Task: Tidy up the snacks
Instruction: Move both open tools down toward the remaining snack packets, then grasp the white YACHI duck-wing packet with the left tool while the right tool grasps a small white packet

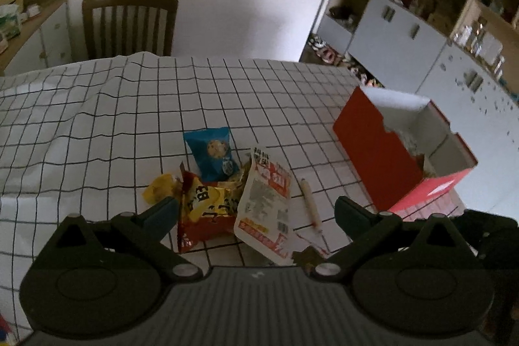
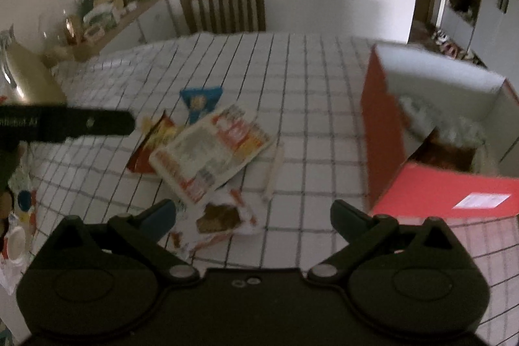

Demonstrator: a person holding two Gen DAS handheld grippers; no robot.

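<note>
A heap of snack packets lies on the grid-pattern tablecloth (image 1: 97, 125). In it are a blue cookie bag (image 1: 212, 156), a yellow packet (image 1: 160, 188), a red and yellow bag (image 1: 204, 213) and a flat white and red packet (image 1: 264, 203). A thin stick-shaped snack (image 1: 310, 202) lies to the right of the heap. My left gripper (image 1: 256, 213) hangs wide open just above the heap, with nothing pressed between its fingers. The right wrist view shows the same white and red packet (image 2: 211, 151) and a small white wrapper (image 2: 223, 216). My right gripper (image 2: 253, 216) is open over that wrapper.
An open red box (image 1: 382, 151) with white inner walls stands at the right of the table (image 2: 431, 184) and holds some packets. A wooden chair (image 1: 128, 21) stands at the far edge. Cabinets (image 1: 421, 21) line the right wall. The other gripper's dark body (image 2: 65, 127) juts in from the left.
</note>
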